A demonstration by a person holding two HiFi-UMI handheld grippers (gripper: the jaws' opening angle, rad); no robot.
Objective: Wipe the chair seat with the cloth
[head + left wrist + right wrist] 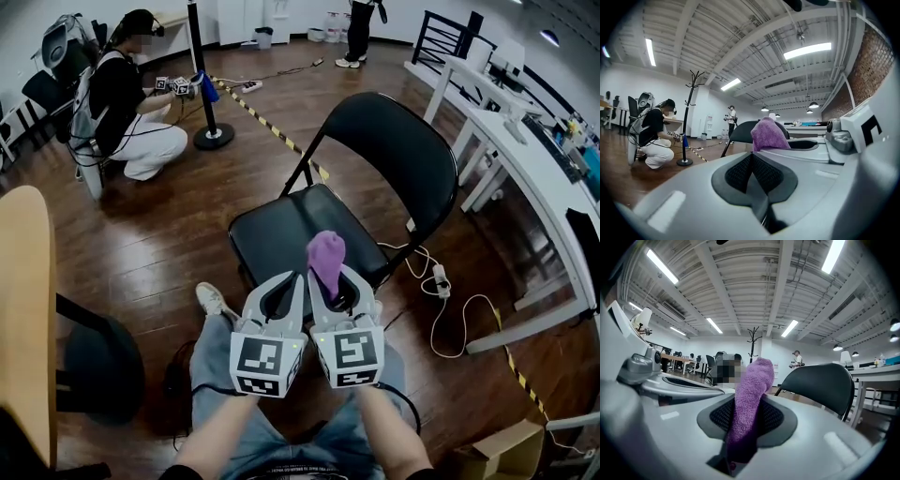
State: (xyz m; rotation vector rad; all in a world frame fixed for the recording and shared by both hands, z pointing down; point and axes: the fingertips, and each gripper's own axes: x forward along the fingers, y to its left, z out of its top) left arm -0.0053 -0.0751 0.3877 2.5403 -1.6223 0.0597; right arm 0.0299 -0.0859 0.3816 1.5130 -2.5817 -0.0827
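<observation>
Purple cloth (326, 255) is sticking up from your right gripper (333, 277), which is pinching its lower end, likely so the free end can wipe the folding chair's seat (272, 234) just ahead, while your left gripper (287, 281) is hovering alongside, pressed together and empty.

I have my left gripper (292, 281) just left of my right gripper (336, 281), the cloth (326, 255) between the right one's jaws, the chair seat (272, 234) below and ahead of both, its backrest (394, 150) beyond, a crouching person (122, 103) far ahead-left beside a coat stand (202, 75), and desks (506, 131) off right.
</observation>
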